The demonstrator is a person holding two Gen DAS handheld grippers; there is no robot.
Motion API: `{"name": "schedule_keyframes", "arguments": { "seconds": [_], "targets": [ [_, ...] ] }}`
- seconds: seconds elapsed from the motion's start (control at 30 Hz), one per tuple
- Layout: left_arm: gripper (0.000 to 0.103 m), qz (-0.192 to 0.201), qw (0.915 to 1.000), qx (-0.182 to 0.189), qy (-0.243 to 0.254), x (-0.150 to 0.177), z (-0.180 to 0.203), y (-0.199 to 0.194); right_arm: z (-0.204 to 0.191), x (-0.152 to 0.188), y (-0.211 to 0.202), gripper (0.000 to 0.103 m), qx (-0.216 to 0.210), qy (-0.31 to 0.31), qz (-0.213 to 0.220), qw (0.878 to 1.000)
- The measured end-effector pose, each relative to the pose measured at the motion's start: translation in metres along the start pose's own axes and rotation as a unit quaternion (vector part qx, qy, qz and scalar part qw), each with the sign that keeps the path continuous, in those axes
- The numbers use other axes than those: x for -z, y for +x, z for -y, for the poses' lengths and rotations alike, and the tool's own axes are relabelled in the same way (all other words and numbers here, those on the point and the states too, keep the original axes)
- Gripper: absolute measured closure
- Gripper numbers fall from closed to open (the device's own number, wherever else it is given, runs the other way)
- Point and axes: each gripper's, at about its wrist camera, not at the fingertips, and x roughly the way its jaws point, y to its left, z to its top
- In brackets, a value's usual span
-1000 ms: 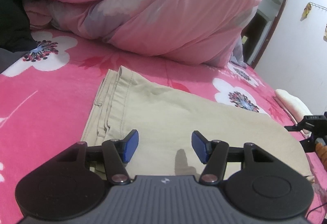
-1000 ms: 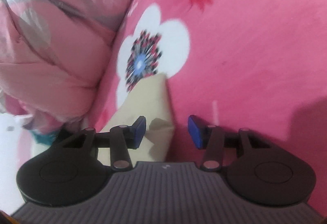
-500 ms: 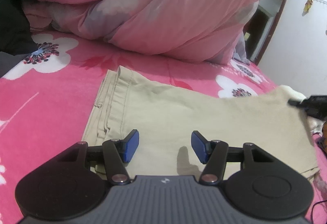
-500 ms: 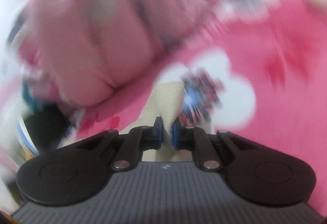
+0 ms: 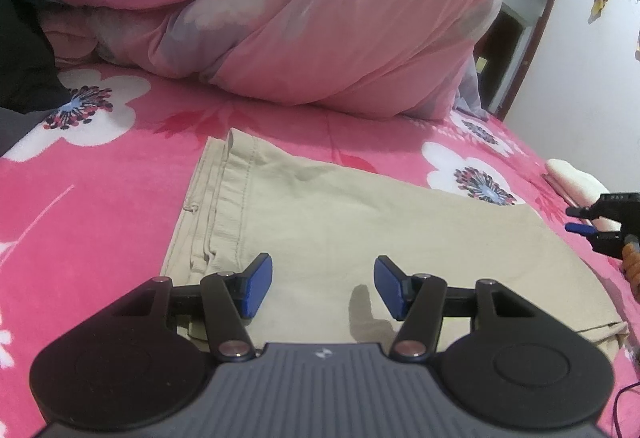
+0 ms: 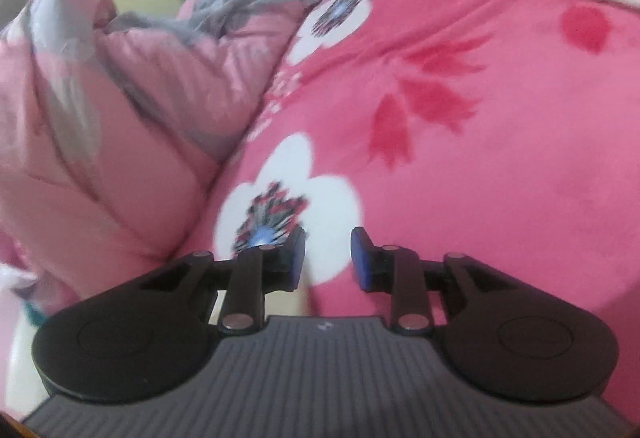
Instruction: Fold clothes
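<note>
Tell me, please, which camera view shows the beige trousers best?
The left wrist view shows the beige trousers best: they lie flat on the pink flowered blanket, with the seams at their left end clear. The right wrist view shows only blanket ahead of its gripper; no trousers can be made out there with certainty.

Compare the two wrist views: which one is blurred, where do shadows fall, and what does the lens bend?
Left wrist view: sharp; the left gripper casts a short shadow on the beige trousers; the door frame leans from fisheye bending. Right wrist view: motion-smeared, most on the pink quilt and the flower print; the right gripper, jaws opening and empty, stays crisper.
</note>
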Motion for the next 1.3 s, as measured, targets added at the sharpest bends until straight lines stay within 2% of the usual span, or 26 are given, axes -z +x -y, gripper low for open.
{"name": "schedule_keyframes", "arguments": {
  "seconds": [0.1,0.17,0.23,0.27,0.3,0.33,0.4,0.43,0.47,0.5,0.6,0.67,0.77,0.9,1.07,1.1,1.13,1.17,1.3],
  "targets": [
    [0.045,-0.001,1.0000,-0.004,0.003,0.000,0.002,0.000,-0.023,0.005,0.016,0.078,-0.017,-0.060,-0.026,0.998],
    [0.045,-0.002,1.0000,-0.007,0.003,0.000,0.003,0.001,-0.045,0.012,0.027,0.091,-0.040,-0.122,-0.047,0.991],
    [0.045,-0.004,1.0000,-0.007,0.000,-0.001,0.002,0.001,-0.065,0.021,0.039,0.092,-0.058,-0.181,-0.073,0.979],
    [0.045,-0.005,1.0000,-0.007,-0.002,-0.002,0.002,0.002,-0.068,0.025,0.049,0.095,-0.040,-0.204,-0.091,0.974],
    [0.045,-0.007,1.0000,-0.007,-0.002,-0.002,0.002,0.003,-0.065,0.027,0.061,0.101,-0.004,-0.219,-0.105,0.970],
    [0.045,-0.008,0.9999,-0.007,-0.001,-0.003,0.002,0.003,-0.055,0.023,0.066,0.103,0.004,-0.195,-0.109,0.975],
    [0.045,-0.010,0.9999,-0.009,0.002,-0.003,0.003,0.004,-0.027,0.007,0.059,0.103,-0.020,-0.090,-0.088,0.992],
    [0.045,-0.011,0.9999,-0.010,0.003,-0.003,0.003,0.004,-0.019,0.001,0.046,0.100,-0.001,-0.066,-0.061,0.996],
    [0.045,-0.011,0.9999,-0.010,0.005,-0.003,0.003,0.004,-0.015,-0.003,0.033,0.097,0.030,-0.068,-0.040,0.996],
    [0.045,-0.011,0.9999,-0.010,0.006,-0.003,0.003,0.004,-0.010,-0.004,0.019,0.097,0.043,-0.061,-0.033,0.997],
    [0.045,-0.011,0.9999,-0.007,0.007,-0.002,0.002,0.004,0.009,0.009,-0.019,0.094,0.010,-0.010,-0.062,0.998],
    [0.045,-0.010,0.9999,-0.004,0.005,-0.002,0.000,0.003,0.017,0.030,-0.035,0.075,-0.002,0.016,-0.089,0.996],
    [0.045,-0.012,0.9999,-0.003,-0.001,-0.003,0.000,0.004,0.024,0.063,-0.055,0.075,-0.013,0.047,-0.125,0.991],
    [0.045,-0.016,0.9998,-0.002,-0.009,-0.005,-0.001,0.005,0.024,0.098,-0.079,0.074,-0.037,0.071,-0.134,0.988],
    [0.045,-0.016,0.9999,0.003,-0.006,-0.004,-0.003,0.004,0.023,0.126,-0.101,0.074,-0.048,0.069,-0.144,0.986],
    [0.045,-0.016,0.9999,0.003,-0.006,-0.004,-0.002,0.004,0.021,0.129,-0.104,0.077,-0.045,0.063,-0.141,0.987],
    [0.045,-0.016,0.9999,0.002,-0.006,-0.004,-0.002,0.004,0.020,0.132,-0.109,0.087,-0.039,0.054,-0.136,0.988],
    [0.045,-0.016,0.9999,0.002,-0.006,-0.004,-0.002,0.004,0.015,0.134,-0.112,0.094,-0.029,0.040,-0.132,0.990],
    [0.046,-0.019,0.9998,0.002,-0.006,-0.005,-0.002,0.003,-0.034,0.134,-0.140,0.098,0.008,-0.067,-0.082,0.994]
  ]
}}
